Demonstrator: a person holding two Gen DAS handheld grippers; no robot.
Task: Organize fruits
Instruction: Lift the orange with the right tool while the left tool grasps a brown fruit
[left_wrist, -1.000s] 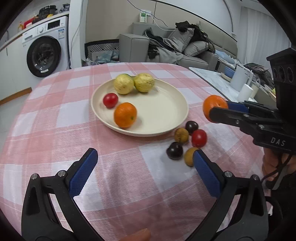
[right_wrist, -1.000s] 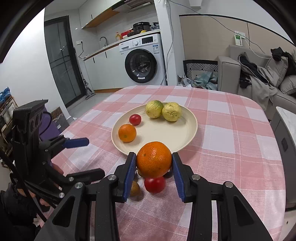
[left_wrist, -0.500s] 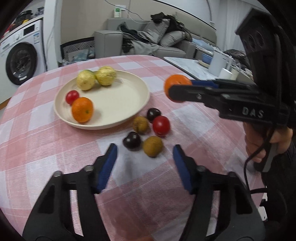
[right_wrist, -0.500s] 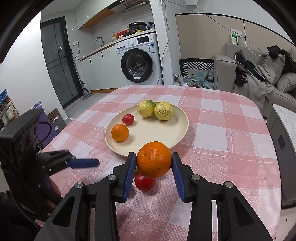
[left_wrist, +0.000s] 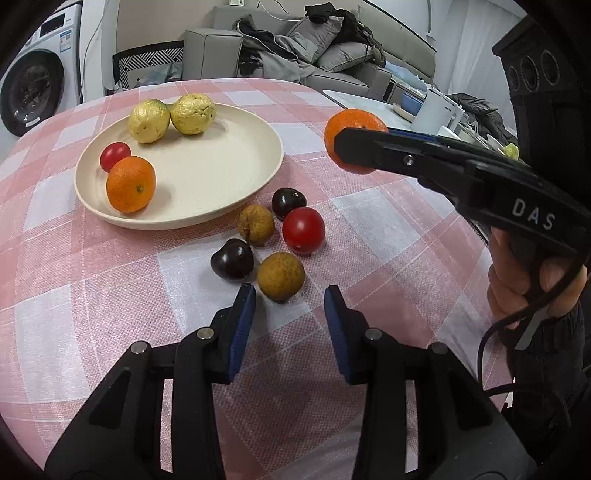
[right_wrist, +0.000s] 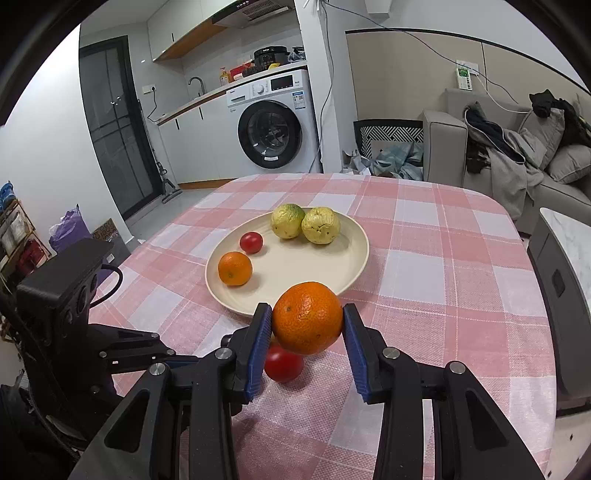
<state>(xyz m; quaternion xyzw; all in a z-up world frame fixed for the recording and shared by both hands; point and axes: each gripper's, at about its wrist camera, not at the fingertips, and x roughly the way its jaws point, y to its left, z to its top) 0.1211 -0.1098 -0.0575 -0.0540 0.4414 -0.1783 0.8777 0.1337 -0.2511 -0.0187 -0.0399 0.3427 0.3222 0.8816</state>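
Observation:
A cream plate (left_wrist: 266, 162) holds two yellow-green fruits (left_wrist: 170, 115), a small tomato (left_wrist: 115, 156) and an orange (left_wrist: 130, 184). On the cloth beside it lie two dark plums (left_wrist: 232, 259), two brown longans (left_wrist: 280, 275) and a red tomato (left_wrist: 303, 229). My left gripper (left_wrist: 290, 295) is low over the cloth with its jaws closing. The nearer longan sits just ahead of the tips, untouched. My right gripper (right_wrist: 307, 325) is shut on a second orange (right_wrist: 307, 315), held in the air near the plate's (right_wrist: 360, 240) front rim.
A pink checked cloth (left_wrist: 388, 240) covers the table. A person's hand (left_wrist: 532, 280) holds the right gripper's handle on the right. Behind the table are a washing machine (right_wrist: 275, 122), a grey sofa (right_wrist: 517, 158) with clothes, and a white side table (left_wrist: 369, 99).
My left gripper's jaws have narrowed a lot, and it has moved in and down toward the loose fruit. The right gripper still holds the orange, hardly shifted.

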